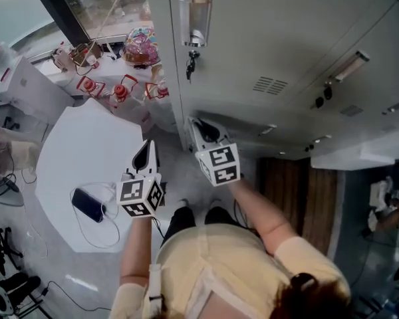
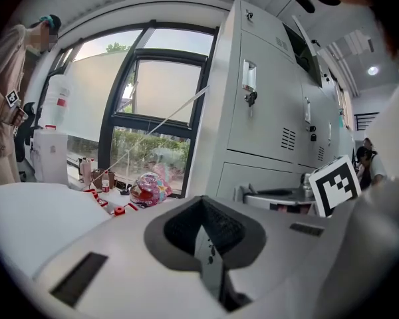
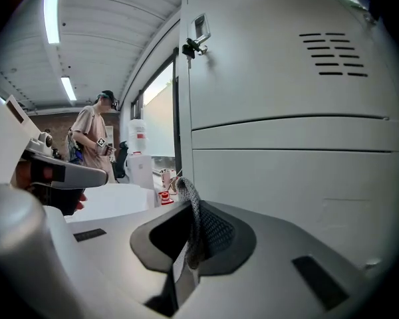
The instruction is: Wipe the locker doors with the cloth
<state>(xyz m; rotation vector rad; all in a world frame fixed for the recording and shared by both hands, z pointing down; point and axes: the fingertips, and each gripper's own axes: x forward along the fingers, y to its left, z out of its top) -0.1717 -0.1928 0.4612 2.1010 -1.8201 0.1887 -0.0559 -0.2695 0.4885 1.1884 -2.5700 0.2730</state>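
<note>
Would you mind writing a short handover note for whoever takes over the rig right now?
Left gripper: shut, empty, held by the table.
Right gripper: shut on the cloth, close beside the locker doors; whether the cloth touches them can't be told.
Done: cloth is gripped. No wipe marks show on the doors.
Left: wipe the doors, treating all of them as undone.

Grey mesh cloth (image 3: 193, 214) near locker doors (image 3: 286, 98)
</note>
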